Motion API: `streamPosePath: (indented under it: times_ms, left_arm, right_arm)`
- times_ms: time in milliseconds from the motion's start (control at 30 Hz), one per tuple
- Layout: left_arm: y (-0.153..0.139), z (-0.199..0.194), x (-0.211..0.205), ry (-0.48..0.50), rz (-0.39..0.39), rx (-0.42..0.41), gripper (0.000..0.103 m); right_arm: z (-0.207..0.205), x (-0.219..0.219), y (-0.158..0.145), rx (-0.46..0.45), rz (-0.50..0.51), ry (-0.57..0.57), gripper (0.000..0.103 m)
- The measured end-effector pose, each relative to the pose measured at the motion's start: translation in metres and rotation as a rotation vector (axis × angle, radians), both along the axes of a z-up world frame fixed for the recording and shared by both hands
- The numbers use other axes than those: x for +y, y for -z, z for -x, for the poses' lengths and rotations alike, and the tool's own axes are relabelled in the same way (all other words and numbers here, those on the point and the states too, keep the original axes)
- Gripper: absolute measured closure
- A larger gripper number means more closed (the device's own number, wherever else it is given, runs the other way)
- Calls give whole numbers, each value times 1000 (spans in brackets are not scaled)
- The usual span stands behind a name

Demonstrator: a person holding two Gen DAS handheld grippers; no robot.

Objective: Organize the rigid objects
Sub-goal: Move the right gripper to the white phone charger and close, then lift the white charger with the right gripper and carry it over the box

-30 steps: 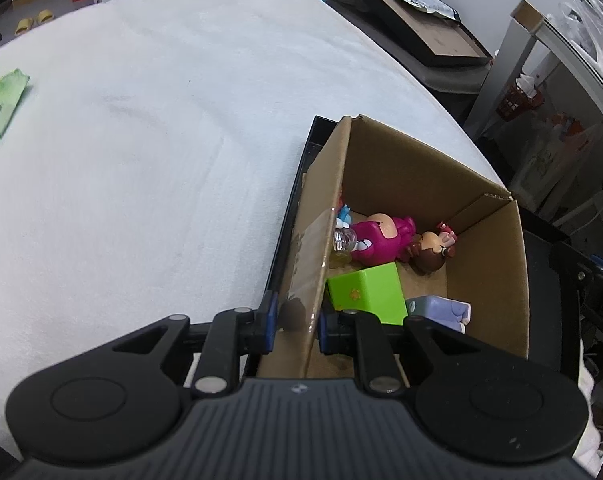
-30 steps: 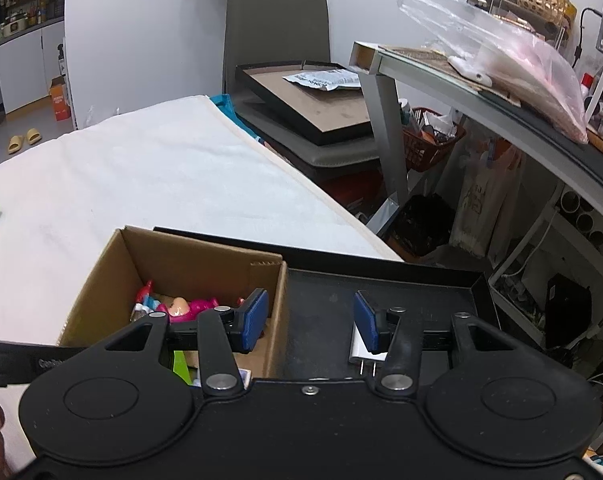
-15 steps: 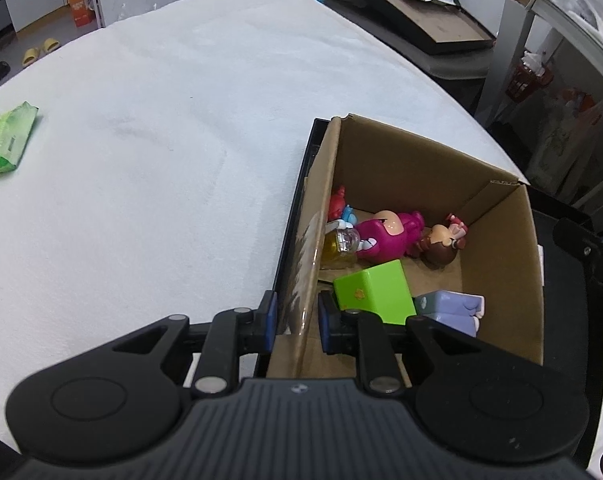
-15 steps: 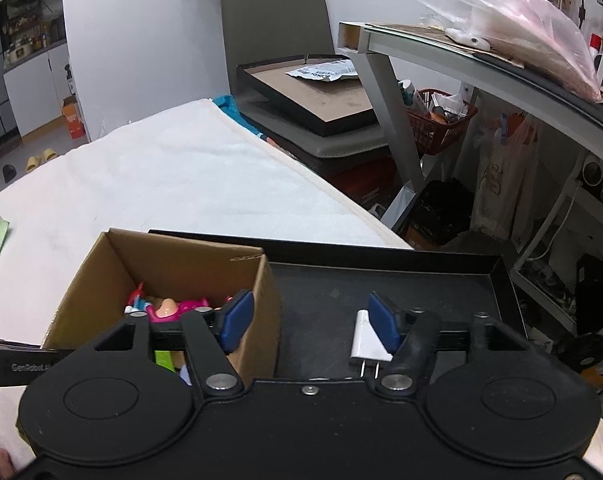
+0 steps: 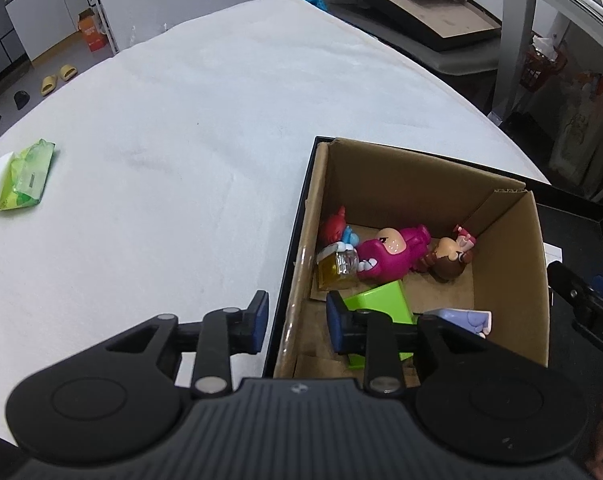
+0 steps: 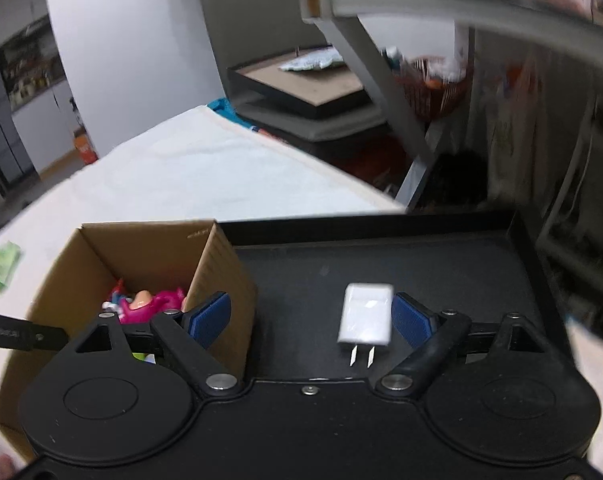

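While the left gripper (image 5: 295,322) straddles the near-left wall of the box (image 5: 505,264), its jaws stand apart, one pad outside the cardboard and one inside, neither touching it. The one box sits in the left end of one black tray (image 6: 381,240), on a white cloth (image 5: 173,140).

Inside the box lie about six things: one magenta figure (image 5: 389,254) with its long axis running from 8 to 2 o'clock, one brown-haired doll (image 5: 449,256) just at its 3 o'clock, one red figure (image 5: 333,228) and a small blue piece (image 5: 349,236) at the box's 10 o'clock corner, one clear yellow bottle (image 5: 335,270) touching the magenta figure, one green block (image 5: 381,304) partly behind the inner pad, and one pale lilac item (image 5: 467,320) at the block's 3 o'clock. The wrist view hides their lower parts, so the count may be short.

The right gripper (image 6: 311,320) has its jaws wide, holding nothing. One white charger (image 6: 366,318) lies flat on the tray floor between the pads, close to the right one, its long axis from 12 to 6 o'clock, its two prongs pointing toward 6 o'clock, at the camera. The left pad overlaps the box's right wall in this blurred view.

One green packet (image 5: 25,174) lies on the cloth at 9 o'clock, well apart from the box.
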State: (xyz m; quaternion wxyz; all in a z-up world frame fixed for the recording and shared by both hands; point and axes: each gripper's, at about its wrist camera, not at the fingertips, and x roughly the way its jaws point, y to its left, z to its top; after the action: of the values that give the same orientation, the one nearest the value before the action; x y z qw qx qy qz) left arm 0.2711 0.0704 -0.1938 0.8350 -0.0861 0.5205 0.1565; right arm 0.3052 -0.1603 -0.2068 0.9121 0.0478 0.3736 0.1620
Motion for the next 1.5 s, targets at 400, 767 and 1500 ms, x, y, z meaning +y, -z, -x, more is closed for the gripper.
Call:
streamPosePath:
  times_ms: [400, 767, 1500]
  left_arm:
    - [3, -14, -15, -2, -57, 38, 68]
    - [1, -16, -32, 0, -140, 62, 61]
    - [-8, 0, -29, 17, -142, 61, 60]
  right_arm:
    - [-28, -6, 36, 54, 46, 105, 17]
    - [-39, 1, 53, 49, 179, 106, 30]
    - [-13, -18, 23, 33, 85, 117, 67]
